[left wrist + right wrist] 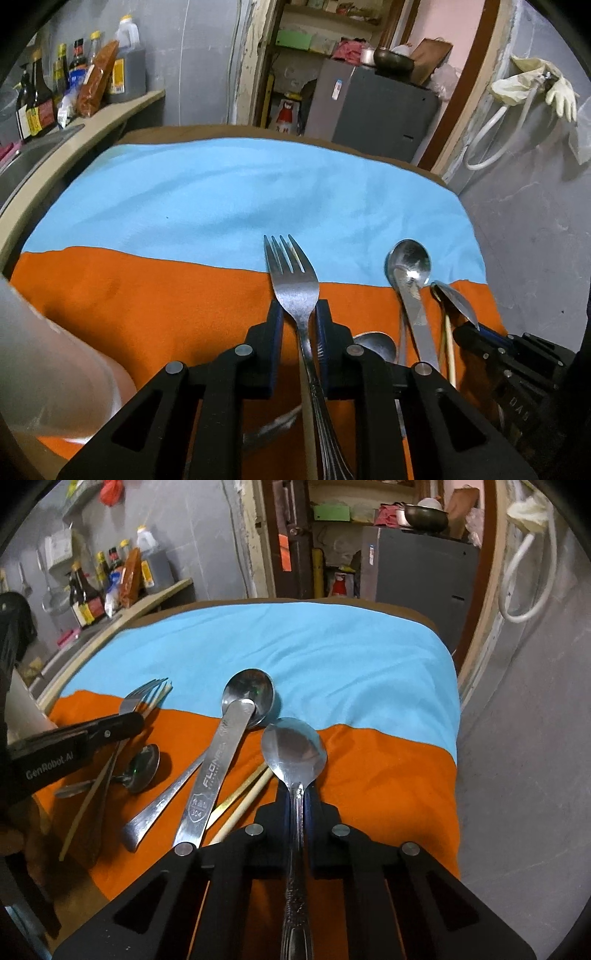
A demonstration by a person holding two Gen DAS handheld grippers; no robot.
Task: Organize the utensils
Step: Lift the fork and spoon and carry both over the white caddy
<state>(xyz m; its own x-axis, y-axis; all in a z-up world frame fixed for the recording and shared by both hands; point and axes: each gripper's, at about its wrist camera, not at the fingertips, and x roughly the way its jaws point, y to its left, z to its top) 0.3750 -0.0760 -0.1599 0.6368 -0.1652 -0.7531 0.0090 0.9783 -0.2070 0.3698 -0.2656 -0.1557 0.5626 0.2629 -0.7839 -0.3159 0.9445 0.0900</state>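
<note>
two hand-held grippers work over a table covered by an orange cloth (388,775) near its front edge and a light blue cloth (295,642) toward its far edge. the left gripper (298,317) is clenched on a metal fork (293,273): its two dark fingers press the fork's neck from either side, the handle runs back between them toward the camera, and the tines point toward the far edge, reaching just over the seam where orange meets blue. a pale chopstick (309,424) lies along the fork's handle inside the same grip. the right gripper (300,797) is clamped on the patterned handle of a spoon (293,753), whose bowl sits just beyond the fingertips, facing up, over the orange cloth at the seam. between the two grippers several utensils lie loose on the orange cloth: a flat-handled round-bowled spoon (247,698) with its bowl resting on the blue cloth, a tapering metal handle (162,805) beside it, a pair of chopsticks (240,801) crossing under the flat handle close to the right gripper's left finger, and a small spoon (142,764) lying nearer the left gripper. a pale rounded container (48,369) stands at the left edge of the table. beyond that edge, bottles (88,594) line a counter.
</note>
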